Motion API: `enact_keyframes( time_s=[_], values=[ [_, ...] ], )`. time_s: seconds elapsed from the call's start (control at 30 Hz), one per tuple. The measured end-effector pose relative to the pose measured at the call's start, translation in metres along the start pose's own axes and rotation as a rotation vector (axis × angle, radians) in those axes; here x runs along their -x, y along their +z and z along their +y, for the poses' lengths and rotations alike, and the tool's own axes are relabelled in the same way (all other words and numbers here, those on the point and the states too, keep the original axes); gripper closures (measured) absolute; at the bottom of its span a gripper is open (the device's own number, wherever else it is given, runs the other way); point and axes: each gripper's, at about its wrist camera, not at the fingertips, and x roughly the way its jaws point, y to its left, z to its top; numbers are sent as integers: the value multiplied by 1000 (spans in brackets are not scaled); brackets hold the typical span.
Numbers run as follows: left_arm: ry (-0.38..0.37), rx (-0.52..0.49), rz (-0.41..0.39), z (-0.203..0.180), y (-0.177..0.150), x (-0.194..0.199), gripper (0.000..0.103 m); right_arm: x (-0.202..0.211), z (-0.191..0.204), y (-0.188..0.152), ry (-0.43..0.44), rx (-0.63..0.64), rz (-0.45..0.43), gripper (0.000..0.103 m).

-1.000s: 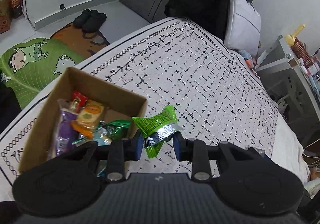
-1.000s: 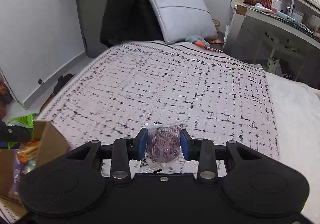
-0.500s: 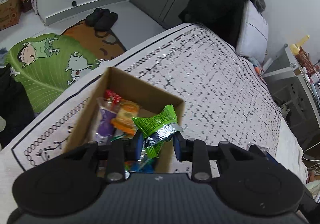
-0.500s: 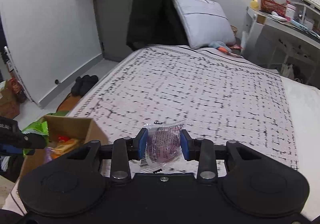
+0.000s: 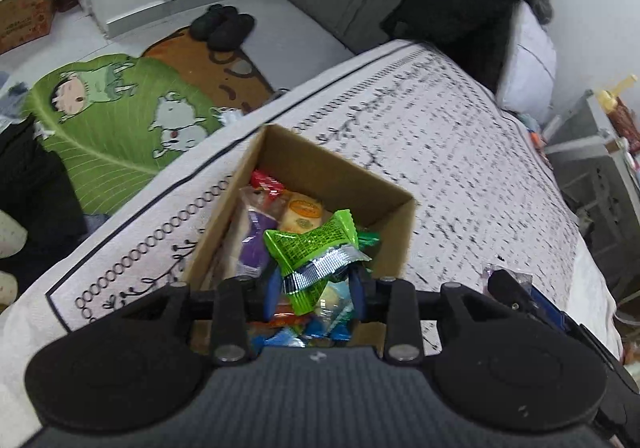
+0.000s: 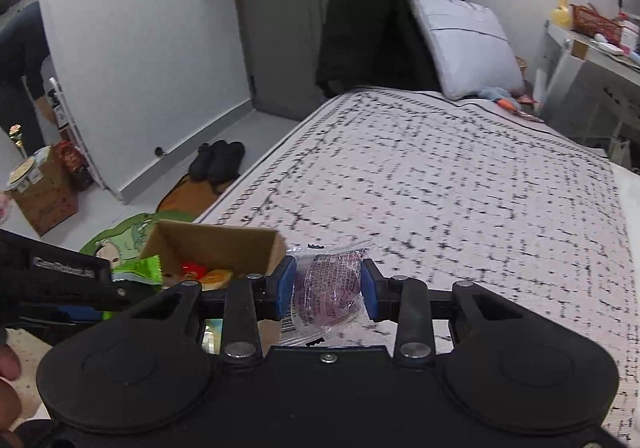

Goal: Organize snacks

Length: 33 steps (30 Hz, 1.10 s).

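left hand-held gripper (image 5: 314, 290): grips green packet (image 5: 312, 248) over box (image 5: 394, 236) | right hand-held gripper (image 6: 329, 290): grips blurry purplish snack (image 6: 326, 288)

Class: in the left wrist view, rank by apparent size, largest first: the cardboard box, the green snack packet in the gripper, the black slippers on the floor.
1. cardboard box
2. green snack packet
3. black slippers

The packet is nearest the camera and the slippers farthest, so their real order is unsure.
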Motion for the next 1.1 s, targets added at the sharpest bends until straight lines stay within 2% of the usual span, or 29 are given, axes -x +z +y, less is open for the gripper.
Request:
enact_keyframes(
  time_s=[0.1,0.2,0.27,0.33,0.57,0.8,0.93,1.1],
  values=[
    [68,11,6,5,3,-1,62,-2,10,5,28,5,2,69],
    [69,40,15,12,8,2,54,-4,20,8,65,10,8,69],
    [90,49,10,16,10,5,45,-5,26,10,87,14,14,68],
    [110,50,4,18,10,9,41,-6,31,10,106,16,21,68],
    [123,54,10,21,4,16,37,-4,35,8,163,-7,36,67],
    [110,55,6,18,-3,28,34,10,26,12,173,-31,12,54],
    [99,40,-8,12,-11,34,27,22,18,10,156,-34,15,49],
    [73,14,-12,0,-24,41,25,40,6,0,105,-34,3,33]
  ],
)
